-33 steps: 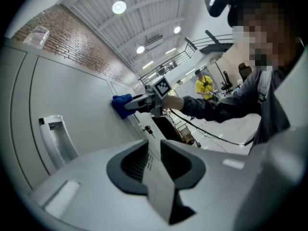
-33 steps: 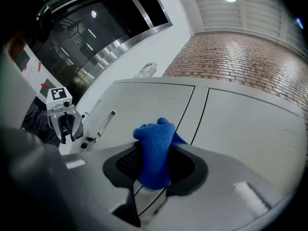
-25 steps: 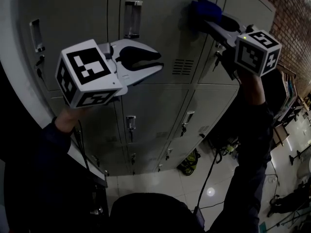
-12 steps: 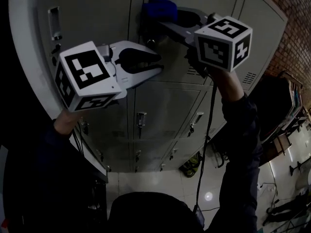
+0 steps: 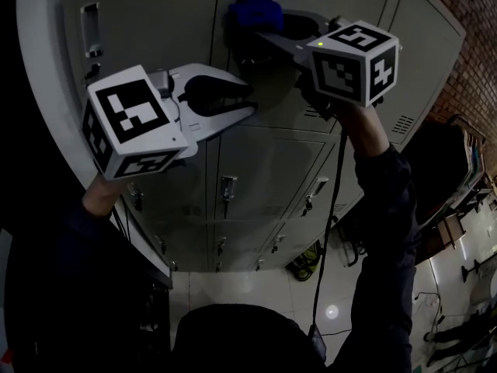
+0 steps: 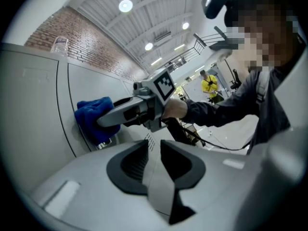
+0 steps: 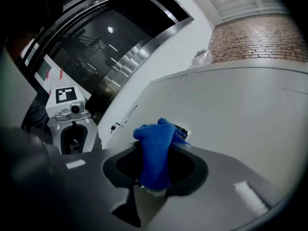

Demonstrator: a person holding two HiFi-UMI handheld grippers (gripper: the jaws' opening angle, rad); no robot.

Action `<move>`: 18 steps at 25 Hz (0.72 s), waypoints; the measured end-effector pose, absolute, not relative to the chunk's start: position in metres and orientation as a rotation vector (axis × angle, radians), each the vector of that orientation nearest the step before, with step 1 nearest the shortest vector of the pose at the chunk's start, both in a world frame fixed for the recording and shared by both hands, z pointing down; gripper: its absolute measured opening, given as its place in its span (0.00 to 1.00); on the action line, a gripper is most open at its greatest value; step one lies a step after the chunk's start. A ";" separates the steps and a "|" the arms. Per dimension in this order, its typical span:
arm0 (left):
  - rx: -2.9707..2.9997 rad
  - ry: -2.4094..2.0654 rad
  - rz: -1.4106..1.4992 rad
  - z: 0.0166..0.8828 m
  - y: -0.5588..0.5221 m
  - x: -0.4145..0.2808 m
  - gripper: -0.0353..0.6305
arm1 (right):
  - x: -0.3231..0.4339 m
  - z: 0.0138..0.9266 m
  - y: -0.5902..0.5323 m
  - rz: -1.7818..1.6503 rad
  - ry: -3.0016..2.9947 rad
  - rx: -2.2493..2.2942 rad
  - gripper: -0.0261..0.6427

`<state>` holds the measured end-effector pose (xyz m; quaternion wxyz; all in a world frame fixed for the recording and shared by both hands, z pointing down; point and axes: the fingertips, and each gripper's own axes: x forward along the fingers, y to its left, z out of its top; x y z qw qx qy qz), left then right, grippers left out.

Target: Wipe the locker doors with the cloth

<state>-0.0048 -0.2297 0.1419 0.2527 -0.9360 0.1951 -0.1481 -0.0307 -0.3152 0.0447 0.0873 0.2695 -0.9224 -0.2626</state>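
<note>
A blue cloth [image 5: 252, 10] is pressed against the upper grey locker doors [image 5: 155, 29], at the seam between two of them. My right gripper [image 5: 255, 31] is shut on it, arm raised. In the right gripper view the cloth [image 7: 155, 153] bunches between the jaws and hides the fingertips of the right gripper [image 7: 153, 177]. My left gripper [image 5: 250, 104] hovers lower left of the cloth, just off the doors, jaws together and holding nothing. The left gripper view shows its shut jaws [image 6: 151, 143], with the cloth [image 6: 94, 117] and the right gripper [image 6: 105, 121] beyond.
More locker doors with latches [image 5: 227, 186] run below, down to a tiled floor [image 5: 256, 290]. A brick wall [image 5: 466, 29] stands at the right, with furniture [image 5: 458, 158] beside it. A cable [image 5: 326, 231] hangs from the right arm. A person in yellow [image 6: 209, 84] stands far off.
Over the last second my right gripper has carried the cloth leftward across the upper doors to the seam. The left gripper has stayed shut and nearly still.
</note>
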 end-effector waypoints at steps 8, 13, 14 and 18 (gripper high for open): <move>-2.558 0.456 -0.388 0.143 -0.233 0.022 0.14 | 0.024 0.045 -0.324 -0.755 -2.714 0.926 0.22; -2.558 0.398 -0.389 0.144 -0.235 0.045 0.14 | 0.072 0.045 -0.332 -0.720 -2.695 1.033 0.22; -2.558 0.390 -0.390 0.144 -0.235 0.048 0.14 | 0.081 0.046 -0.333 -0.712 -2.692 1.052 0.22; -2.564 0.363 -0.398 0.148 -0.237 0.060 0.14 | 0.117 0.046 -0.338 -0.680 -2.687 1.127 0.22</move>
